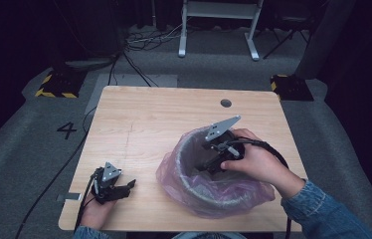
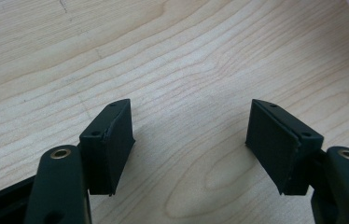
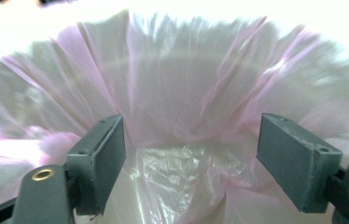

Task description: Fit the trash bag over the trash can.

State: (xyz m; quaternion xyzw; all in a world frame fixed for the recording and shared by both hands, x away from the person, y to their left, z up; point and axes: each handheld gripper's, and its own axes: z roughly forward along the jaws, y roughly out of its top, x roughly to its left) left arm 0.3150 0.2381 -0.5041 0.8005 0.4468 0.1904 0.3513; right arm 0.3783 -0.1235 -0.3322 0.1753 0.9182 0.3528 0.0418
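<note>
Resting on grey carpet, pale wooden table [image 1: 144,119], pink-lined bin [image 1: 194,191]

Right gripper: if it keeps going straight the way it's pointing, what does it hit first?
Probably the pink plastic liner inside the bin. The right gripper points into it with jaws open and nothing between them; the liner's wall lies dead ahead, though blur makes depth uncertain.

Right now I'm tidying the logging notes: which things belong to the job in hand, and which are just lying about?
In use:
- bin
- pink bag lining it
- right hand-held gripper, open inside the bin
- left hand-held gripper, open over the table

Lying about:
- white frame
- floor cables
</note>
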